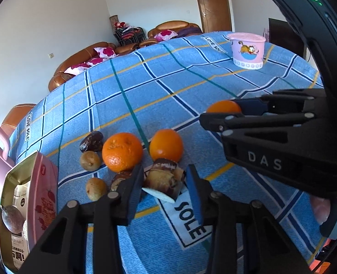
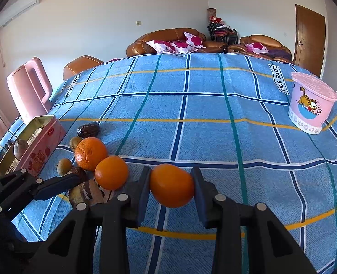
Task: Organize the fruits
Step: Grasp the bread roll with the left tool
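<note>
Fruits lie in a loose cluster on the blue checked cloth (image 2: 191, 105), just beyond the two tongs. Farthest left of the left gripper (image 1: 165, 183) stands the open pink tin (image 1: 37, 196), with one dark fruit (image 1: 11, 219) already inside. Next come two small brown fruits (image 1: 90, 161), a date (image 1: 91, 141) and two oranges (image 1: 122, 151) touching side by side. The left gripper's jaws stand close on either side of a brown, husk-like piece (image 1: 165, 178); whether the pads press on it I cannot tell. To its right, the right gripper (image 2: 171, 186) pinches a third orange (image 2: 171, 185) squarely between its pads, clear of the cluster. Far right sits a lidded pink tub (image 2: 311, 106). A good lift probably means keeping the orange centred and level, raising it straight, and seating the left pads firmly before moving, so neighbouring oranges do not roll.
</note>
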A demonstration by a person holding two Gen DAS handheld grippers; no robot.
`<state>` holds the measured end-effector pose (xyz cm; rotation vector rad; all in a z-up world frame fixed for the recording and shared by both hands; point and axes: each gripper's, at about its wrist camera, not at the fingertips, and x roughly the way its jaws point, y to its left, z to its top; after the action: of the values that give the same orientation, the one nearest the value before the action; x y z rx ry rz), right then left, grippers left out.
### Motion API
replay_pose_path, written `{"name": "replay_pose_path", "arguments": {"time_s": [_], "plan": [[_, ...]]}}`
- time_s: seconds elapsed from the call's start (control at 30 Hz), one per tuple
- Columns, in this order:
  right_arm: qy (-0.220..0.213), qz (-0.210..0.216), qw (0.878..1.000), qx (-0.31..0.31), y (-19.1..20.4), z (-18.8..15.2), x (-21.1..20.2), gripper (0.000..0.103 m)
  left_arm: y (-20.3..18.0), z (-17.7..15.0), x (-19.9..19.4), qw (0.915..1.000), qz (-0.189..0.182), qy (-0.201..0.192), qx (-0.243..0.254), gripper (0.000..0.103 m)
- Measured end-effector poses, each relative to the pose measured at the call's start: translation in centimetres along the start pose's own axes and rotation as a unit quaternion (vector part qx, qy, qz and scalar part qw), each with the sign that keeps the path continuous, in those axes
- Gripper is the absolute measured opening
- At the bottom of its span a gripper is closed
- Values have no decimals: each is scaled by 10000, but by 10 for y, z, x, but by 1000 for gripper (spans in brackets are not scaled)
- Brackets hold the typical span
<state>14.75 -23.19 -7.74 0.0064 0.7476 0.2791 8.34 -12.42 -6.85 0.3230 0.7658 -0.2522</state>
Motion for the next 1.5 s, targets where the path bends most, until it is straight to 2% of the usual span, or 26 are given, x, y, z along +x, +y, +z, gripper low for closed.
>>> {"name": "replay_pose_path", "arguments": {"time_s": [0.13, 0.73, 1.5], "plan": [[-30, 12, 10000, -2, 0, 0, -1, 37, 2, -1, -3, 10000, -11, -65, 14, 39], [-436, 316, 9983, -239, 8, -1, -16, 37, 36, -5, -24, 9943, 84, -695, -801, 39], [-939, 511, 9933, -428, 13, -5, -36, 37, 52, -12, -42, 9853, 236, -1173, -1221, 39]]}}
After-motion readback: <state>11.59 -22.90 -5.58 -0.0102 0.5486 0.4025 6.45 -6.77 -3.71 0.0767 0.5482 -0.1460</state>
